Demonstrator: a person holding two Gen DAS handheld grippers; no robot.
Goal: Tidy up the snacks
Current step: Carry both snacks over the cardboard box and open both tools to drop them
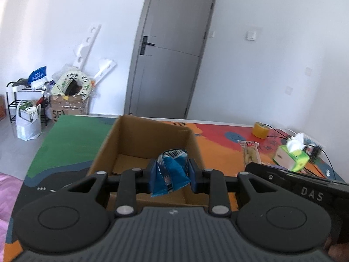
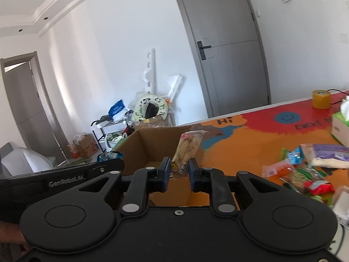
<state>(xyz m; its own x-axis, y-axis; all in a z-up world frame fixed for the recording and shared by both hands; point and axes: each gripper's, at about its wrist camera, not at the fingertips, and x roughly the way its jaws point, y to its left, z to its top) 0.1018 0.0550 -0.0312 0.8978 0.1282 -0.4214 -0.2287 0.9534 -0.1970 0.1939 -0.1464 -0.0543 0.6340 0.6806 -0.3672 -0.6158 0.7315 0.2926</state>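
2 hand-held grippers, marked "DAS" and "GenRobot.AI", each clamp a snack packet

- Cardboard box: on the tabletop, open top, before a door.
- Tape roll: on tabletop, right of box, toward the far edge.
- Tissue box: right of box, nearer than tape roll.
- Loose snack packets: heaped on tabletop, right of box.

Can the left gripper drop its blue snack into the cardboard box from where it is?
Probably yes. The left gripper is shut on the blue snack packet right at the near edge of the open cardboard box. The box has no lid and nothing in between.
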